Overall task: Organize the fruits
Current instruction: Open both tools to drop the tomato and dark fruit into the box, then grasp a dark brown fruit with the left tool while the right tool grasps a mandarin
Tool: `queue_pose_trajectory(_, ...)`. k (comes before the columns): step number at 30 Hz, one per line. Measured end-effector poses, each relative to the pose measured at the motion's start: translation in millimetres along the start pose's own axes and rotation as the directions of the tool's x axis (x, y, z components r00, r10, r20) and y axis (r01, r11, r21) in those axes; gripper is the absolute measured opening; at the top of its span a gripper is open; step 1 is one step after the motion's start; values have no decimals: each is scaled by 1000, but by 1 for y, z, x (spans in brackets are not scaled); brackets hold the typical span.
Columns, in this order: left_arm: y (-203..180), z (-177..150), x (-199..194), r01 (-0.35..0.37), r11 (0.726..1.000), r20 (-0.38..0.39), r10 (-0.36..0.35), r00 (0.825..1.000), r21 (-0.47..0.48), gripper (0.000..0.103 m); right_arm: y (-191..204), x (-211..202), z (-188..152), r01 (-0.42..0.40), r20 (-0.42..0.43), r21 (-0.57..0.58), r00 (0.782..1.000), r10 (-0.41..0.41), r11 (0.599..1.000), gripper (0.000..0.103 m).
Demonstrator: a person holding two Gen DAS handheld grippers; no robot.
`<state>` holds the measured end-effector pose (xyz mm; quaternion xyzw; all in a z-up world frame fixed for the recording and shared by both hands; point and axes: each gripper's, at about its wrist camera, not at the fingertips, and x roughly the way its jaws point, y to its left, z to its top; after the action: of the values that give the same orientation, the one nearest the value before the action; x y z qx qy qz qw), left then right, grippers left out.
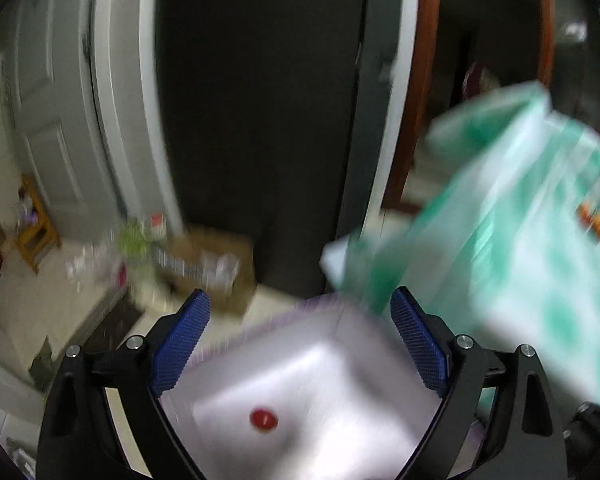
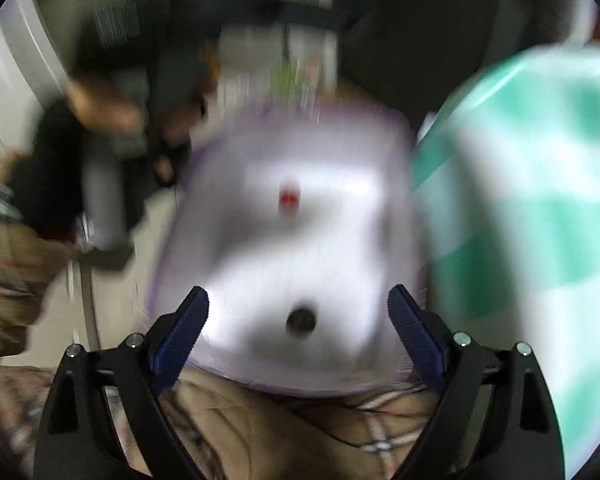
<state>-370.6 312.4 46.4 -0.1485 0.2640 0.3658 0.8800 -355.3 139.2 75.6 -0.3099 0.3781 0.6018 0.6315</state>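
Both the left gripper and right gripper stand wide open, fingers empty. Below, a small red fruit lies in a white basin; blur hides its orientation.

Glossy white plastic tub, thin green-patterned plastic bag, wooden stool

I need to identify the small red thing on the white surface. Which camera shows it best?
The left wrist view: the red thing there is larger, rounder and only mildly blurred, lying on the white surface. The right wrist view shows it farther off, as a small red streak smeared by motion. Neither view settles what it is.
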Motion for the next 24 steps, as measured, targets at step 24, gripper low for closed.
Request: queue_pose_trajectory(24,-440,15,112,636,750,-290,-577,764,181,92,-430,-182,-241,449,-67,805,718,-693,388,79)
